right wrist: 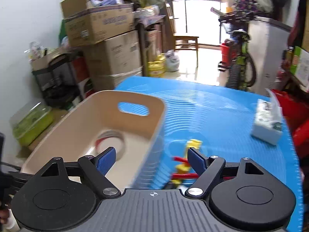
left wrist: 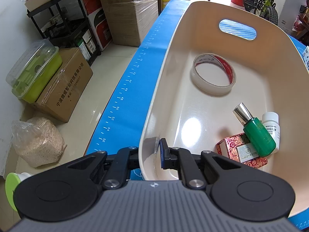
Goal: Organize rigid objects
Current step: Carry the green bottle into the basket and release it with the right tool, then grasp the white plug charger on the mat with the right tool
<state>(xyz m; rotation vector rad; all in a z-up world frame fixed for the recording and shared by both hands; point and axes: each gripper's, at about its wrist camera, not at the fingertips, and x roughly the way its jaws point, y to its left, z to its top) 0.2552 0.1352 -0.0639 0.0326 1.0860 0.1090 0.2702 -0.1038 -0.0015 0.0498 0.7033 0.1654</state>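
A cream plastic bin stands on the blue mat. Inside lie a tape roll, a green bottle with a silver cap, a white bottle and a red patterned box. My left gripper is shut on the bin's near wall, one finger inside and one outside. In the right wrist view the bin is at left with the tape roll in it. My right gripper is open and empty above the bin's right wall. A yellow and red toy lies on the mat beside the bin.
A white tissue pack lies on the mat at the right. Left of the table, on the floor, are cardboard boxes, a green container, a sack of grain and a black shelf. A bicycle stands beyond the table.
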